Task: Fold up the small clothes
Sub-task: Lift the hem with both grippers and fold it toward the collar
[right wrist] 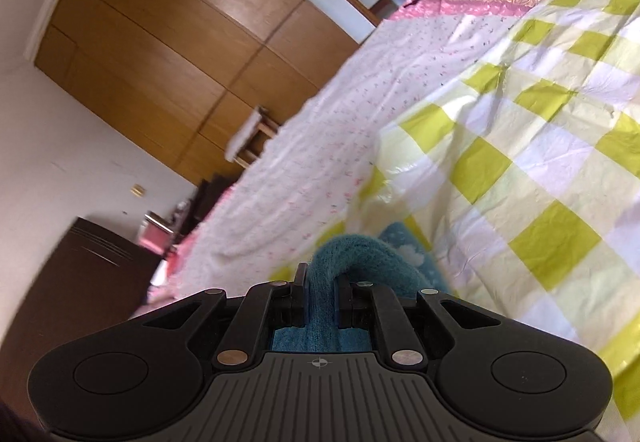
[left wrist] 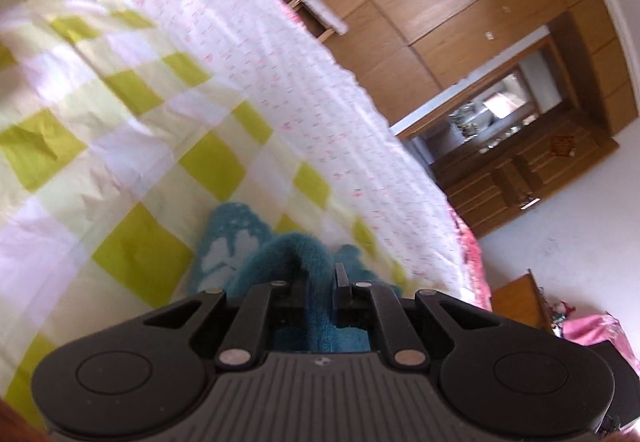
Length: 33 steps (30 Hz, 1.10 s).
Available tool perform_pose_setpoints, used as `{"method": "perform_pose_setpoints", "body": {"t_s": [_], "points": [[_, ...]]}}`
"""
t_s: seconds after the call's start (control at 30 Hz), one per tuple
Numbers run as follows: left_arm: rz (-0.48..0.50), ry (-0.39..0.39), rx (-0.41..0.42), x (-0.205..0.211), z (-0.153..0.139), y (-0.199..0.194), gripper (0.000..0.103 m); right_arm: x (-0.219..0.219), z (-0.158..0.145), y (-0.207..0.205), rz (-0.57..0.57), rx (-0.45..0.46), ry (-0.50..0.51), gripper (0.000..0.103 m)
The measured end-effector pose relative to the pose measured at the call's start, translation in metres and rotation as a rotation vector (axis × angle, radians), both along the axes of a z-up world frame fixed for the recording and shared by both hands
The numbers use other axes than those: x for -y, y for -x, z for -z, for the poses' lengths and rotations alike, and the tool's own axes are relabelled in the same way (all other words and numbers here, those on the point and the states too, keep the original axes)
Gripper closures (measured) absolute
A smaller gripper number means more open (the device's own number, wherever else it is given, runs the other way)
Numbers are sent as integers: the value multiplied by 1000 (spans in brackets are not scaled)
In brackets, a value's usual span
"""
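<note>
Now I have one teal garment (left wrist: 316,254), and each tool has a bunched edge of it clenched between its jaws: the left gripper (left wrist: 320,282) and the right gripper (right wrist: 322,284), two in all. It hangs just over the one green checked sheet (left wrist: 132,145) on the bed. I'd keep both hands level and evenly spaced, so the cloth stays taut and folds squarely.
</note>
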<state>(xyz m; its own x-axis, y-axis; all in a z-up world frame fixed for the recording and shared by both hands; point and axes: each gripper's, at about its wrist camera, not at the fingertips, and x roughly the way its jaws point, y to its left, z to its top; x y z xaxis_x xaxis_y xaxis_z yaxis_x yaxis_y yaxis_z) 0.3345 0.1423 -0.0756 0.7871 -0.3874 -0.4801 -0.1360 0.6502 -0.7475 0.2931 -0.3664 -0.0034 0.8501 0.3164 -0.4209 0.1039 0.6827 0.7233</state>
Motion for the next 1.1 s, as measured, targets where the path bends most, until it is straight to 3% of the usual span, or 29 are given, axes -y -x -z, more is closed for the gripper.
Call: {"method": "perform_pose_setpoints", "body": {"t_s": [0.27,0.33,0.53,0.6,0.73,0.87,1.0,1.1], "points": [[-44,87,-39,-10,19,-12,85,-4,29,-28,3,-64,23,86],[-63,120,-38,-11,20,-12,82,-4,28,-28,3,-57,14,80],[-151,162,8,-17,12,-6,58,-5,19,-25,6,-22,-2,64],[-190,139,29,-22,4,-4,49,-8,17,-24,1,-12,-1,60],[-180,59,38,-27,-5,3,48,-14,9,-21,-10,30,36,51],[-136,-64,19,-21,-3,20,48,-19,-3,-14,6,77,182,40],[-67,-167,0,-13,3,42,46,-24,-4,-1,-25,49,364,39],[-25,-223,-9,-12,7,55,39,-28,8,14,-92,7,459,32]]}}
